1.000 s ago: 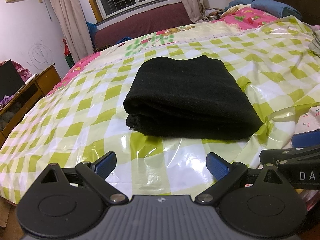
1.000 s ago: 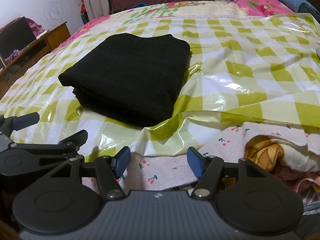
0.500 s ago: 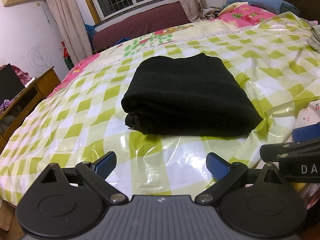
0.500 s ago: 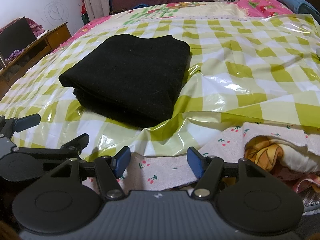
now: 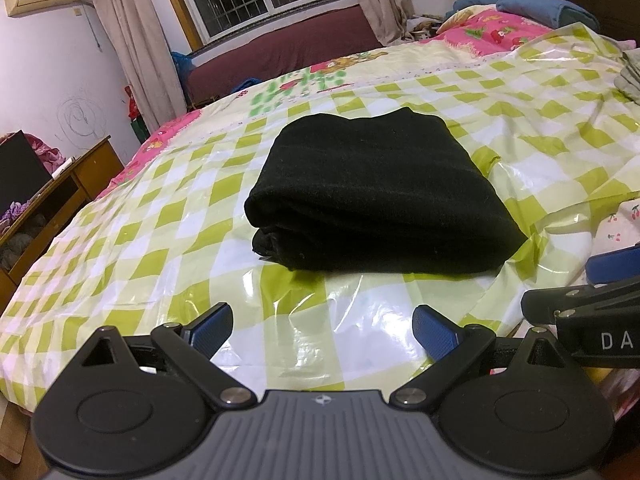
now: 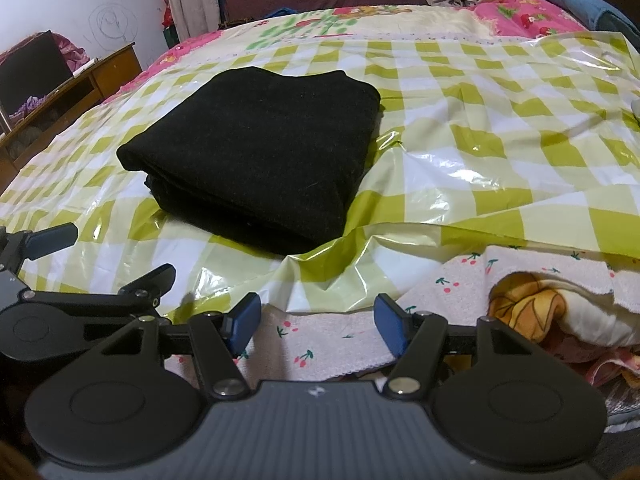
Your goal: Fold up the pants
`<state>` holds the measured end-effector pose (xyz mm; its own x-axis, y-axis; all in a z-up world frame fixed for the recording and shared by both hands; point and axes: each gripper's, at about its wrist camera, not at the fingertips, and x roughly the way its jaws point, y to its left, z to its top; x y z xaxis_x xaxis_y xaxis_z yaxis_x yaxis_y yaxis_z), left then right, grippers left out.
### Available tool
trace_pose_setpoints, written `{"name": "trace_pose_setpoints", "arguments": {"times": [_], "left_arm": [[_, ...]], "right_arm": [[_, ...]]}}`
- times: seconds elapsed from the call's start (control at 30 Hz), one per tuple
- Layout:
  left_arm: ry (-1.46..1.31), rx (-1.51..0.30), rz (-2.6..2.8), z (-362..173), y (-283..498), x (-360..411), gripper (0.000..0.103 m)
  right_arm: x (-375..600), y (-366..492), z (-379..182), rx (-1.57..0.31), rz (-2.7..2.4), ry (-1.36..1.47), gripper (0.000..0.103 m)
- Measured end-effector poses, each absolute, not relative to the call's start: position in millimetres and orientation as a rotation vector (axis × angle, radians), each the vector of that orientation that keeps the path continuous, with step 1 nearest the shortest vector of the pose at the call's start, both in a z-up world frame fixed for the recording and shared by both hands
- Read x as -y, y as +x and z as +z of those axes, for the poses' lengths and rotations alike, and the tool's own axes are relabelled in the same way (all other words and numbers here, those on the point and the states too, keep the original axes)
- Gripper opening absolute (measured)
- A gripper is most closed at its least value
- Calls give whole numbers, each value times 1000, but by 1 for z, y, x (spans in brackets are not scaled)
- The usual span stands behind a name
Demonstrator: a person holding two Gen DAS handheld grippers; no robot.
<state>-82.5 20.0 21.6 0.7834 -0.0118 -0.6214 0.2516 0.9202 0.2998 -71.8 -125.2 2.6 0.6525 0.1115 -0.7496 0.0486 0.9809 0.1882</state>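
Note:
Black pants [image 5: 376, 196] lie folded into a thick rectangular stack on a green-and-white checked plastic sheet [image 5: 168, 216] that covers the bed. In the right wrist view the same pants [image 6: 260, 164] sit left of centre. My left gripper [image 5: 322, 326] hovers near the sheet's front edge, short of the pants, open with nothing between its blue pads. My right gripper [image 6: 316, 322] is open too, over the cherry-print bedding [image 6: 320, 332] at the bed's edge. Each gripper shows at the side of the other's view.
A wooden cabinet [image 5: 60, 200] stands to the left of the bed. Pink bedding and a blue pillow [image 5: 536, 4] lie at the far right. A window with curtains and a maroon bench [image 5: 288, 48] are behind. Rumpled yellow-patterned blanket [image 6: 532, 308] lies by my right gripper.
The left wrist view has shifted very slightly, so the pants sit a touch lower in it. Both grippers stay open and the pants lie unchanged.

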Motion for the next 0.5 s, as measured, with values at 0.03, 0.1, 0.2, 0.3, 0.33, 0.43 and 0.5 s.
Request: {"name": "trace_pose_setpoints", "arguments": {"times": [0.03,0.1,0.2,0.3,0.33,0.43,0.5], "left_arm": [[383,-659,-146,22,-83,-20,103],[383,-659,-146,22,-83,-20,103],[384,-659,-146,22,-82,-20,103],[385,-659,-146,21,-83,-20,103],[385,-658,-145,21,-83,-20,103],[389,-656,-145,20,-84,-20,103],[389,-656,-144,20,-84,-20,103]], "right_arm": [[125,-72,3,-861,36,198,64],[125,-72,3,-861,36,198,64],[125,-72,3,-861,35,197,64],[125,-72,2,-860,35,194,64],[125,-72,2,-861,35,195,64],[124,-72,2,-860,35,194,64],[124,-72,2,-861,34,193,64]]}}
